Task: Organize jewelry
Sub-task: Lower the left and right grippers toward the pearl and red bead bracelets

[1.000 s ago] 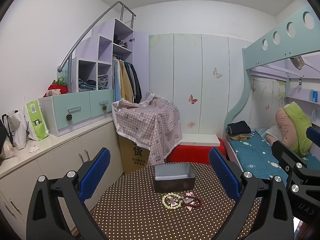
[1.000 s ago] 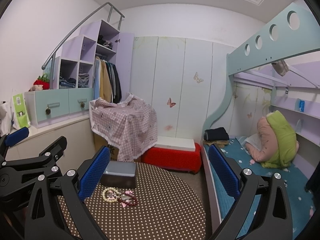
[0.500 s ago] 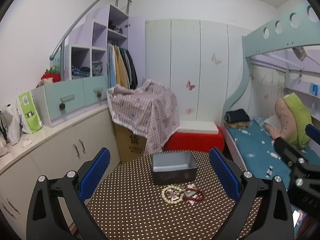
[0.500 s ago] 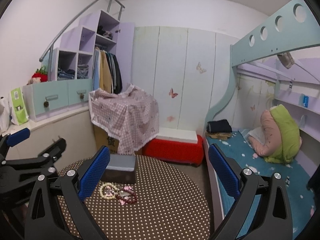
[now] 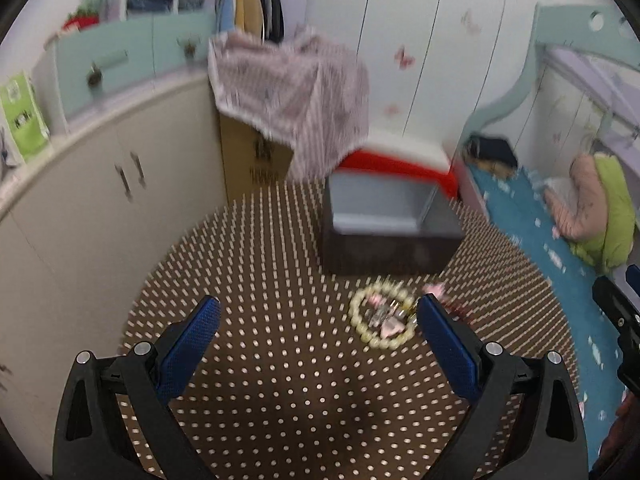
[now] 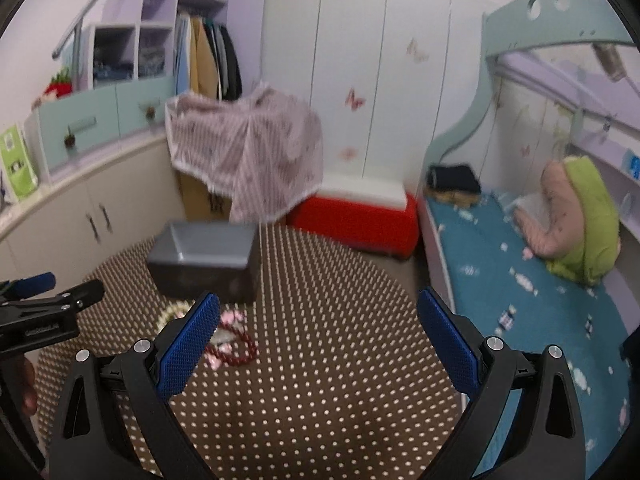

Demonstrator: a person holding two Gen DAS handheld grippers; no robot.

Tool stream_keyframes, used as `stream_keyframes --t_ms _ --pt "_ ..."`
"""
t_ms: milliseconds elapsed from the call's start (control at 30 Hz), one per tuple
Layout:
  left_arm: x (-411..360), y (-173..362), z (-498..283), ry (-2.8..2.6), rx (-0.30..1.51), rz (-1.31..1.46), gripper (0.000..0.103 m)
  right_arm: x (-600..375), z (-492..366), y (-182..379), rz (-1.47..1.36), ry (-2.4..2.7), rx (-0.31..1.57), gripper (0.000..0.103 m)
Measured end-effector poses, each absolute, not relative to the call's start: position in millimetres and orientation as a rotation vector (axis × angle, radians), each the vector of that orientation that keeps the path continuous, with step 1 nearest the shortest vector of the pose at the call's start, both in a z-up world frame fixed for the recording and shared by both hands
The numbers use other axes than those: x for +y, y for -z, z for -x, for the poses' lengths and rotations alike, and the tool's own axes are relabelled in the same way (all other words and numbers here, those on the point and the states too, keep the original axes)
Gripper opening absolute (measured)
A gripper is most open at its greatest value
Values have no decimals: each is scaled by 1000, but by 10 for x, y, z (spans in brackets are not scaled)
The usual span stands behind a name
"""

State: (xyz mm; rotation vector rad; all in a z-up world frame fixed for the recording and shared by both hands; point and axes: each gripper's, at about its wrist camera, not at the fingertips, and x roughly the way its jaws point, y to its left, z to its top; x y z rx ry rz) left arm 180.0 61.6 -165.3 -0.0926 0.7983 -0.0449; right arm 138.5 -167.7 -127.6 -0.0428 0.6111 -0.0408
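Both the left gripper (image 5: 318, 322) and right gripper (image 6: 318, 320) hang wide apart, holding nothing, over the dotted desk (image 5: 280, 380). Just past them lie a pearl bracelet (image 5: 380, 322) and red bead bracelet (image 6: 236, 350), then the grey box (image 5: 390, 228).

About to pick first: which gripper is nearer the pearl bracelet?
Left. The left gripper hangs just short of the pearl bracelet, which sits by its right finger. The right gripper is farther right.
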Motion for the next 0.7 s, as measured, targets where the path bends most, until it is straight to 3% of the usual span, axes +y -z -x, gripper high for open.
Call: stream_keyframes --t_ms 133,333,500,700 --pt "578 1961 -2016 47 875 96 94 -1686 -1644 1610 52 30 700 95" --pt "503 2285 -2265 57 969 64 75 -1702 -1907 1948 48 7 777 95" --pt "428 2415 -2378 58 983 4 70 -1712 -2072 2089 39 -22 819 95" --pt "448 2395 -2403 52 960 -39 35 -1640 -2176 2202 57 -76 860 95"
